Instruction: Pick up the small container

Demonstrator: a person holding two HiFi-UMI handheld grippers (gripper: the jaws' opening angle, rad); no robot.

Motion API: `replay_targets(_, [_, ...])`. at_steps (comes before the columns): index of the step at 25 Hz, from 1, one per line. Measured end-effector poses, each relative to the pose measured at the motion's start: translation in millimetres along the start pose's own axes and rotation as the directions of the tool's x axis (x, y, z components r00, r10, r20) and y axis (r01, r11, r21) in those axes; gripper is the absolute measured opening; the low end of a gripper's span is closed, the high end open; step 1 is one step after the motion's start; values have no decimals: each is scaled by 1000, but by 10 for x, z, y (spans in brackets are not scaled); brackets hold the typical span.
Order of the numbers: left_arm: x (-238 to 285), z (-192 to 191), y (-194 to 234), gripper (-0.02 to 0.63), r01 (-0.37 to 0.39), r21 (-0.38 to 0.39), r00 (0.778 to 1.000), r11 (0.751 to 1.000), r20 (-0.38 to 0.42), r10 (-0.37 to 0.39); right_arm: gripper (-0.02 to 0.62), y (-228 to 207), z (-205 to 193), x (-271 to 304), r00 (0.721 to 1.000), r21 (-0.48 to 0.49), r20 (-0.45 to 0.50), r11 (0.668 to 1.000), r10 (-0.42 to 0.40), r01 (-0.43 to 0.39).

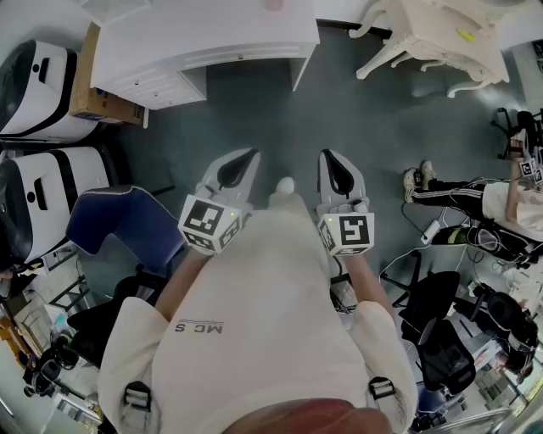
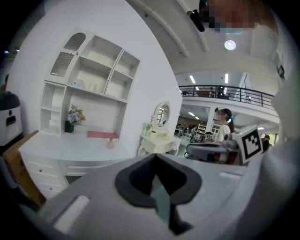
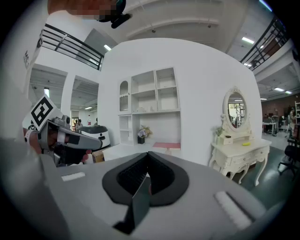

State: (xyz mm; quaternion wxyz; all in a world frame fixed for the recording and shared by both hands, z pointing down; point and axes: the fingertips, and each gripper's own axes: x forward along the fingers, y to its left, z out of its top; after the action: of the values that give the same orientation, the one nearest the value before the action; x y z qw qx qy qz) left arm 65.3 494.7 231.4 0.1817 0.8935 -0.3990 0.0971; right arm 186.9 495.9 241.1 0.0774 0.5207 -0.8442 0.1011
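A small pink container [image 1: 273, 4] stands on the white desk [image 1: 204, 38] at the far edge of the head view, well ahead of both grippers. In the left gripper view the container [image 2: 110, 144] sits beside a pink mat [image 2: 102, 135]. In the right gripper view it [image 3: 168, 151] is tiny and far off. My left gripper [image 1: 249, 155] [image 2: 154, 157] is held in front of the chest, shut and empty. My right gripper [image 1: 329, 156] [image 3: 147, 154] is level with it, jaws together, holding nothing. Both point toward the desk.
A white shelf unit [image 2: 89, 79] rises on the desk. An ornate white vanity [image 1: 433, 38] with a mirror [image 3: 236, 108] stands to the right. A cardboard box [image 1: 97, 93], white machines [image 1: 38, 195] and a blue chair [image 1: 127, 220] are on the left. A person [image 1: 475, 199] sits on the floor at right, near black chairs [image 1: 441, 339].
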Motion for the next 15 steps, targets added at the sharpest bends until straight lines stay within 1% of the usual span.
replay_targets(6, [189, 60, -82, 0, -23, 13, 1000, 1000, 5, 23, -2, -222, 34, 23, 1000, 13, 4, 1000, 16, -16])
replay_targets(10, [327, 107, -124, 0, -46, 18, 999, 999, 6, 45, -3, -354, 55, 59, 999, 71, 21, 996, 44, -45])
replay_targets(15, [566, 118, -246, 0, -65, 33, 998, 997, 7, 64, -3, -619, -16, 15, 997, 60, 41, 996, 68, -70])
